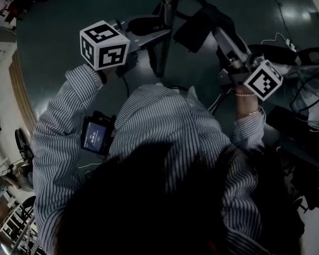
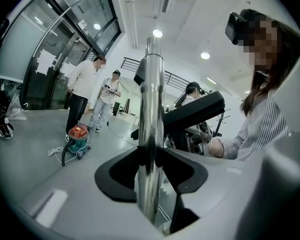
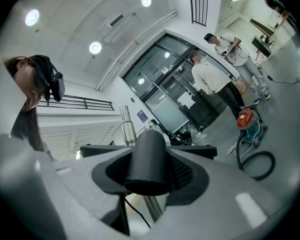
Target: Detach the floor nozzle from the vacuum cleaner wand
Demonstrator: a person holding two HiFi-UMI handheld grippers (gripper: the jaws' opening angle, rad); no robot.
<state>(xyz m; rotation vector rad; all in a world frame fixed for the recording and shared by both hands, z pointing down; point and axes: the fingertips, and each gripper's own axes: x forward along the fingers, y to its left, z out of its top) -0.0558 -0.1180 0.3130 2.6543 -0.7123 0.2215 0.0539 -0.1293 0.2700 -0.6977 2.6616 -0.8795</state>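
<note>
In the left gripper view a chrome wand (image 2: 151, 99) stands upright between the black pads (image 2: 121, 170) of my left gripper (image 2: 151, 160), which is shut on it. The black floor nozzle (image 2: 196, 109) lies crosswise behind the wand. Seen from the right gripper view, my right gripper (image 3: 149, 170) is shut on the nozzle's black neck (image 3: 147, 156), whose free end faces the camera, and the wand (image 3: 126, 125) rises just behind. From the head view the left gripper (image 1: 158, 34) meets the wand (image 1: 169, 4) and the right gripper (image 1: 219, 36) meets the nozzle (image 1: 198, 28).
A red canister vacuum (image 2: 78, 137) with hose and cord sits on the floor, and two people (image 2: 85, 91) stand near glass doors. Cables (image 1: 300, 52) and dark gear lie at the right. A small screen device (image 1: 97, 135) hangs at the person's waist.
</note>
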